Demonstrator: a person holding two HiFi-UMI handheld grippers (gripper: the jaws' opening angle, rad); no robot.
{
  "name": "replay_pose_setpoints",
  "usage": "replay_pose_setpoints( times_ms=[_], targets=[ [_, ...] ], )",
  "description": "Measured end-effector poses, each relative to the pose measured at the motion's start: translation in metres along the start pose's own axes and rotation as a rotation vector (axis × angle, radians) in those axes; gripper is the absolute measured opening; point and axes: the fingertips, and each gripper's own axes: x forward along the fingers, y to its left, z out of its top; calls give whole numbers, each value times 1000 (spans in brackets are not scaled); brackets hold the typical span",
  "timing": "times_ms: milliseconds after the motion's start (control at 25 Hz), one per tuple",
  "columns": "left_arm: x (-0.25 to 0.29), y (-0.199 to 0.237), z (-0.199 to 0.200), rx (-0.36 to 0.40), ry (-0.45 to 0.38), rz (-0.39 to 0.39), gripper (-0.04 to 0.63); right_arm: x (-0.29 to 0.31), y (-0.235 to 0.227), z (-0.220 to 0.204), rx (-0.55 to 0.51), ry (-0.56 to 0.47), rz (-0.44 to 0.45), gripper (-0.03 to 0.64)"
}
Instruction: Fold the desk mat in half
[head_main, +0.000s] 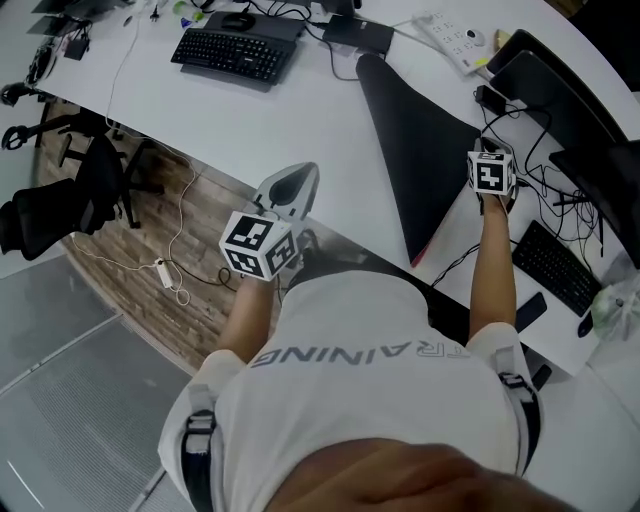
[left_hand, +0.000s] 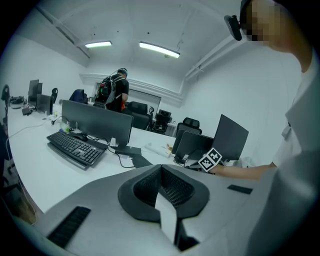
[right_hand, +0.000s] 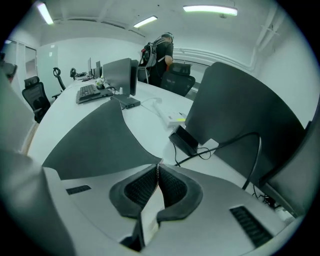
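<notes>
- Nearest, the person's white shirt (head_main: 370, 380) fills the bottom of the head view, at the edge of the white desk (head_main: 300, 120).
- At lower centre-left, the left gripper (left_hand: 161, 169) has its jaws together on nothing, well apart from the mat.
- At the right, the right gripper (right_hand: 158, 167) looks clamped on a corner of the dark desk mat (head_main: 415, 150) (so thin that the pads nearly meet).
- Centre-right, the mat lies partly turned over. It looks light and limp and will probably sag, so it is best held by two corners of one edge.

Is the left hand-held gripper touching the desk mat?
No: in the head view the left hand-held gripper is at the near edge of the white desk, well apart from the dark desk mat.
</notes>
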Motion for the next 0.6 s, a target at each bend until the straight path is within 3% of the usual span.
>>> replay_pose_setpoints(
  times_ms=[400,600],
  targets=[
    [-4,-4,1,16,-4,-6,28,17,-15,-23,-39,130,-82,41],
    [-12,0,-3,10,-3,-1,28,4,-15,-15,-52,99,-109,152]
  ],
)
